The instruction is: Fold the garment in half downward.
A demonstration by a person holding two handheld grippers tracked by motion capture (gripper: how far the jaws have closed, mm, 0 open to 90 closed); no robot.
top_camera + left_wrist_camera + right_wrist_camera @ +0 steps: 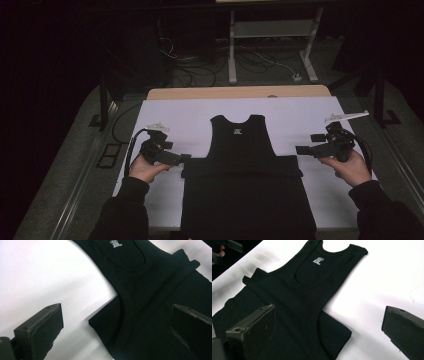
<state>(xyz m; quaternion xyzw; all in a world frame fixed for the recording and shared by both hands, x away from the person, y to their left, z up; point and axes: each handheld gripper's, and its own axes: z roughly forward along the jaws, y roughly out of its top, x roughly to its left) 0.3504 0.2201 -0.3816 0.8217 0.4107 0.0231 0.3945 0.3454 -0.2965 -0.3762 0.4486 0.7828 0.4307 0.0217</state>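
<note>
A black tank top (243,150) lies flat on the white table cover (305,117), neck away from me, its lower part folded up into a wide band across the middle. My left gripper (182,158) is open at the band's left end, just off the fabric. In the left gripper view the tank top (150,287) lies under and between the spread jaws of the left gripper (115,327). My right gripper (301,150) hovers open at the band's right end. In the right gripper view the right gripper (327,330) straddles the folded corner of the tank top (312,290).
A wooden table edge (240,92) shows beyond the white cover. Behind it stand a white desk frame (270,35), tangled cables (200,70) and a power strip (297,77) on the dark floor. Bare white cover lies on both sides of the garment.
</note>
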